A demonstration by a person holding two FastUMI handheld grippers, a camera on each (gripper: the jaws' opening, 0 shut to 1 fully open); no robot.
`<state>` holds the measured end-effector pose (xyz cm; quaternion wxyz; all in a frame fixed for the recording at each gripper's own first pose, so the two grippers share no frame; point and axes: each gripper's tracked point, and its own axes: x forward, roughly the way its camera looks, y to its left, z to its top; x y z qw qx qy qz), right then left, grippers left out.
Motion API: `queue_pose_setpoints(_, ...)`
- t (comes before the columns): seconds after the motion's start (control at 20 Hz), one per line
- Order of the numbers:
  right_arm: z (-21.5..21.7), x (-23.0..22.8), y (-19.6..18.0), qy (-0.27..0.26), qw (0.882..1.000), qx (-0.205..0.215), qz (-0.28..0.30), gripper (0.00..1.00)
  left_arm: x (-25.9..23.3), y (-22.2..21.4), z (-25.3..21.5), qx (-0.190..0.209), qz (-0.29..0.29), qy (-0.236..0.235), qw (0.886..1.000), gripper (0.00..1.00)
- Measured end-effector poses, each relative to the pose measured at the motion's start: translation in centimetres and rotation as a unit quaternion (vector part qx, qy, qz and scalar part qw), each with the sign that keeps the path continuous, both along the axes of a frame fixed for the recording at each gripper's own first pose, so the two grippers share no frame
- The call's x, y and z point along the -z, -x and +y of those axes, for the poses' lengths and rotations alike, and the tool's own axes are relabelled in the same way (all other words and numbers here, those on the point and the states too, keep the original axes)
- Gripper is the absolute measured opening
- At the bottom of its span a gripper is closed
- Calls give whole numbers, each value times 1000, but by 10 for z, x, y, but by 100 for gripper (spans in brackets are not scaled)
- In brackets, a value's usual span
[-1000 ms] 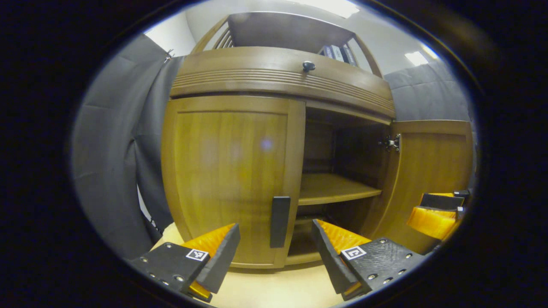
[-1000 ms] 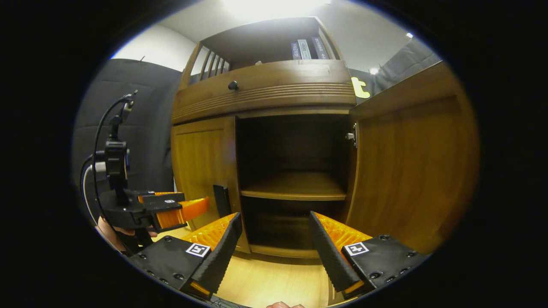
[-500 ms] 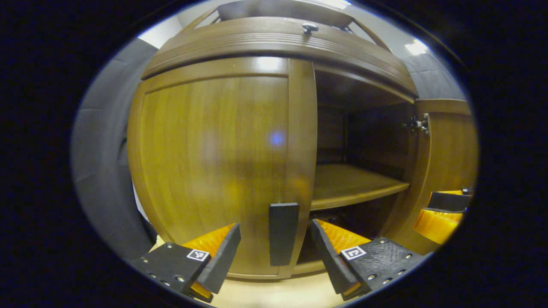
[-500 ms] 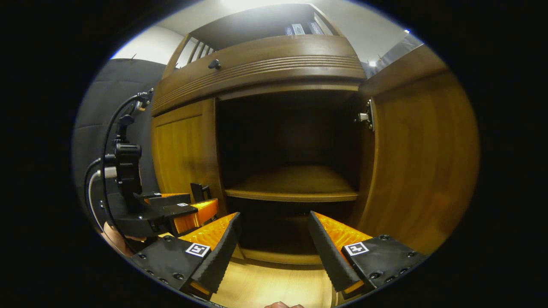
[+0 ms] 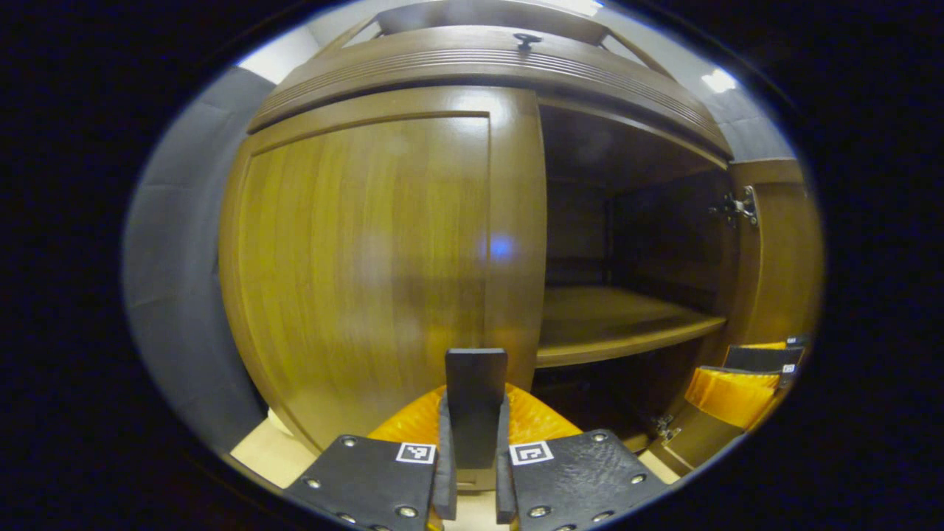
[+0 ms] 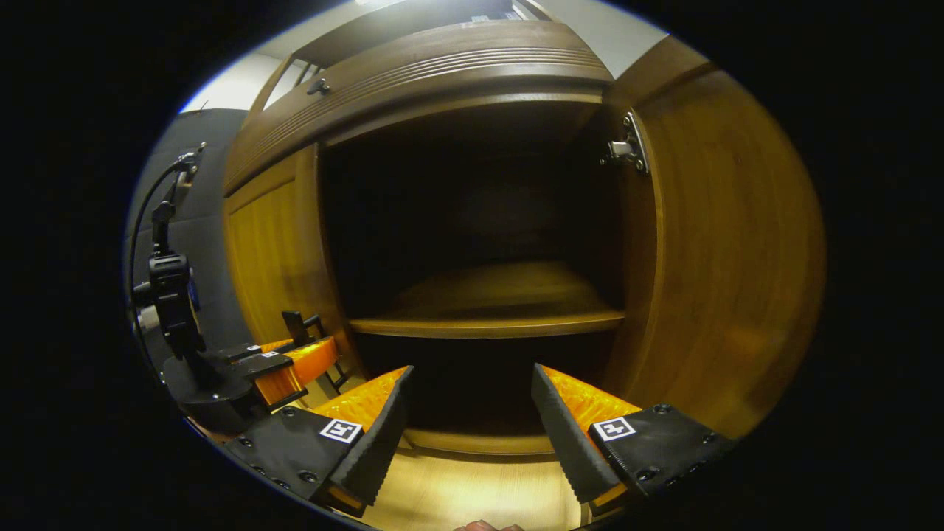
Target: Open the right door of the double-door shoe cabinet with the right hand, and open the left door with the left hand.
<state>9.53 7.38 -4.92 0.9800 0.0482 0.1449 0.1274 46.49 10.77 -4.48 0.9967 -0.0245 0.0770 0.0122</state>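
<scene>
1. Cabinet: it stands directly ahead of both grippers, with a drawer band and knob across the top and a shelf visible inside the right half.
2. Right door: it is swung wide open on its hinge. This half of the task appears complete.
3. Left door: it sits flush with the frame and is not yet opened. Its dark bar handle runs upright along the inner edge, low on the panel.
4. Left gripper: both fingers are pressed against the sides of the handle, pinching it between them. In the right gripper view it appears at the lower left, at the left door.
5. Right gripper: the jaws are spread wide and hold nothing. It faces the open right compartment.
6. Current step, as judged: the handle is gripped and the pull is about to begin.
7. Next move, as judged: draw the handle outward along an arc about the hinge on the outer edge of the left door. Keep the pinch firm so the fingers do not slide off the bar.
</scene>
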Motion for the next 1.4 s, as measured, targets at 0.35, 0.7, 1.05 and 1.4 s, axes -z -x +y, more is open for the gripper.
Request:
queue_pose_setpoints(0.35,13,-13,11,18,1000,-4,-11,98,1,3,-1,19,3,1,1000,8)
queue_pose_setpoints(0.7,14,-24,32,43,999,9,-30,93,-6,11,-3,51,-5,2,999,7)
queue_pose_setpoints(1.05,21,-22,56,47,998,12,-27,93,-11,30,5,70,-12,4,997,8)
queue_pose_setpoints(1.4,21,-27,66,57,997,11,-41,93,-13,42,11,64,-20,5,998,8)
